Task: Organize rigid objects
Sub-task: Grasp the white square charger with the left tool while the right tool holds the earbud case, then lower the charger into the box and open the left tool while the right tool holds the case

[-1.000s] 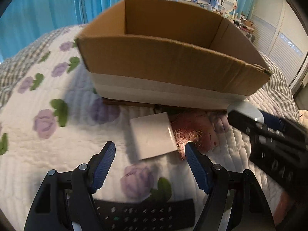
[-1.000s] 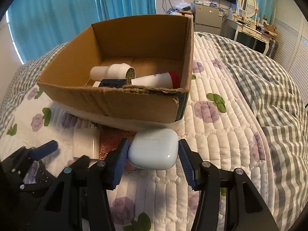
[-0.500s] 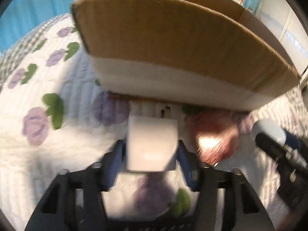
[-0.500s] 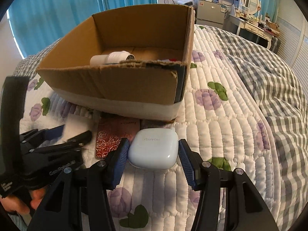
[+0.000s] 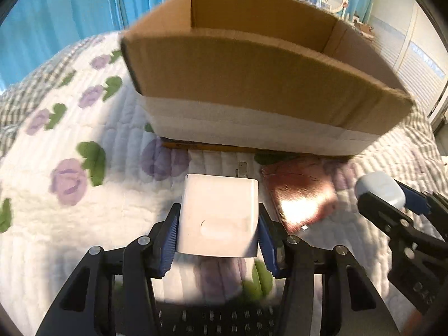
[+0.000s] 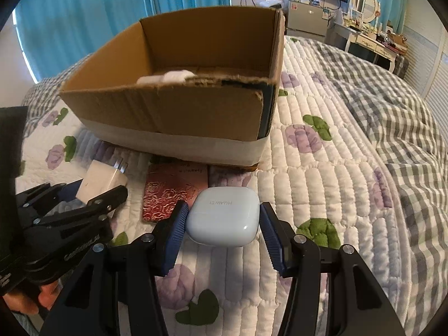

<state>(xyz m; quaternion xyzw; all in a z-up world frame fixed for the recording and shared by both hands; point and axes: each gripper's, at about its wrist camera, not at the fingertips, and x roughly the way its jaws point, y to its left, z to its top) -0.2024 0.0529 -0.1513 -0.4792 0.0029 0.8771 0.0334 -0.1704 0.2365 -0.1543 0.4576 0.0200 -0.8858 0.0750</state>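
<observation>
At frame centre, the left tongs (image 5: 218, 233) clamped the white charger (image 5: 219, 214) and the right tongs (image 6: 222, 231) clamped the earbud case (image 6: 223, 219), both below the box (image 6: 179, 112) on the bed (image 6: 336, 184).

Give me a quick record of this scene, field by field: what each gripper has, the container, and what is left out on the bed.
left gripper: shut on white charger
right gripper: shut on white earbud case
container: cardboard box, open-topped, on quilt
box contents: white items, partly hidden
loose on quilt: red rose-patterned packet, between the held items, in front of box
near edge, left view: black remote
</observation>
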